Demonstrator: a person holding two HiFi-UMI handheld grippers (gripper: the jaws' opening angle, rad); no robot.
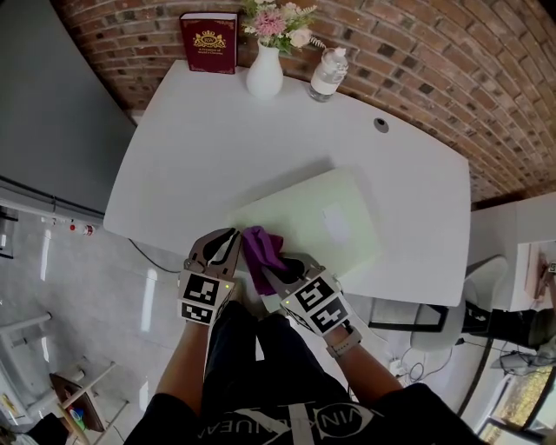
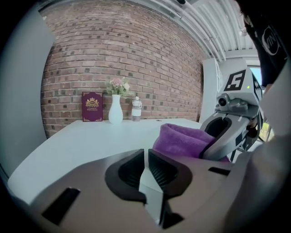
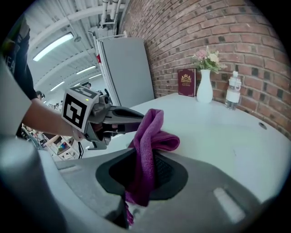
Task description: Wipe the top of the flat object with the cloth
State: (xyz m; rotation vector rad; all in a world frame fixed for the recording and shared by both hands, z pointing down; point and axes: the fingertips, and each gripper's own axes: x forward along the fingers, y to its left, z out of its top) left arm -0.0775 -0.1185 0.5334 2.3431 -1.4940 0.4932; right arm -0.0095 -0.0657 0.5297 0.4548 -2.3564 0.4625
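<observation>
Here the purple cloth point(image 3: 152, 145) is clamped in the right gripper point(image 3: 145, 170): both pads press on a bunched middle part, a folded loop stands out past the jaw tips and a short tail hangs down behind them. In the head view the cloth sits over the near left corner of the flat object point(image 1: 295, 209), close to the table's near edge; whether it touches that pale green top cannot be told. The flat object lies on the white table point(image 1: 200, 130) toward its near edge, turned at a slant to that edge, with a paler square patch point(image 1: 334, 222) on its top. The left gripper point(image 2: 145, 168) is just beside the cloth on its left, over the table's near edge, with its jaws drawn together and nothing between them; it does not touch the cloth. Each gripper is carried by one of the person's hands, and the marker cubes face up toward the head camera. Along the table's far edge, well apart from all this, a dark red book point(image 1: 208, 42) stands upright, then a white vase point(image 1: 265, 74) with pink flowers point(image 1: 278, 19), then a clear bottle point(image 1: 328, 74), and a small round hole point(image 1: 380, 124) sits near the far right corner, before a brick wall
</observation>
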